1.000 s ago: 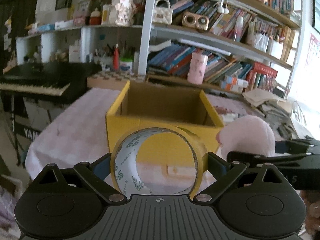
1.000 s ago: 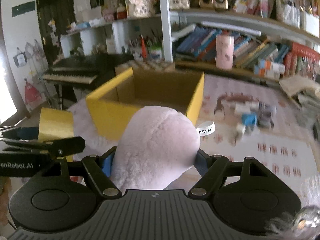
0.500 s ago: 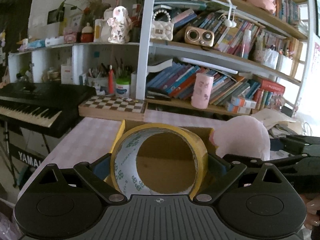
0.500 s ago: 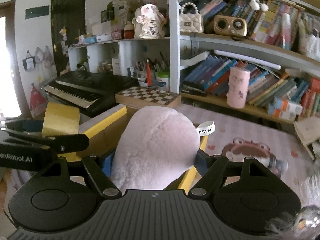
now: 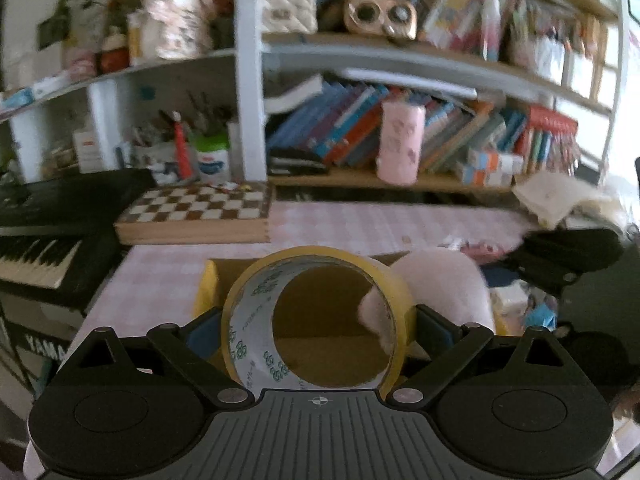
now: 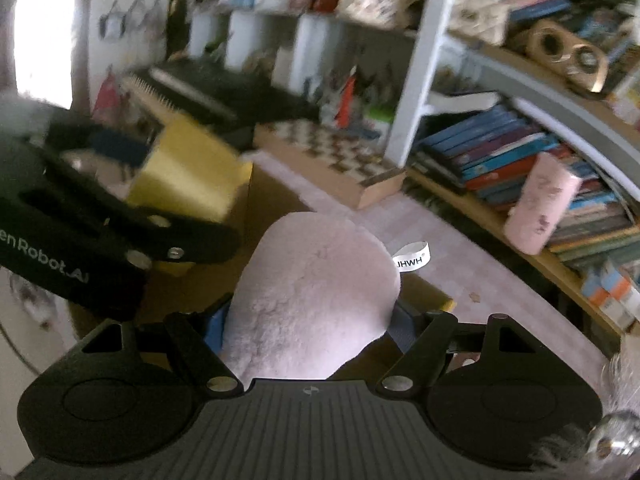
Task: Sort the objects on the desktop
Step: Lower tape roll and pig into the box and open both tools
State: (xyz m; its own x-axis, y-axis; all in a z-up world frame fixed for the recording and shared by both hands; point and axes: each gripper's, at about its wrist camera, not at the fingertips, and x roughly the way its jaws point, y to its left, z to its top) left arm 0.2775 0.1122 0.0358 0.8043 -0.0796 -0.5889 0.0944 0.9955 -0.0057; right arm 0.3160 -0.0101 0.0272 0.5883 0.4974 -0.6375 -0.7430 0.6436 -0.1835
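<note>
My left gripper (image 5: pixel 316 330) is shut on a roll of yellow tape (image 5: pixel 256 320), held on edge so I look through its core into the yellow cardboard box (image 5: pixel 208 284) below. My right gripper (image 6: pixel 310 320) is shut on a pale pink plush toy (image 6: pixel 312 292) with a white label. Both hang over the open box (image 6: pixel 272 196), side by side. The plush (image 5: pixel 444 284) shows right of the tape in the left wrist view. In the right wrist view the tape (image 6: pixel 184 176) and the left gripper show at the left.
A chessboard box (image 5: pixel 196 212) lies on the pink checked tablecloth (image 5: pixel 380 220) beyond the box. A black keyboard (image 5: pixel 40 236) stands at the left. Behind are shelves with books (image 5: pixel 328 128) and a pink cup (image 5: pixel 400 144). Small toys (image 5: pixel 516 300) lie at the right.
Both grippers have moved forward from in front of the yellow box to above its opening, each still holding its object. The right gripper has also rolled, tilting its view.
</note>
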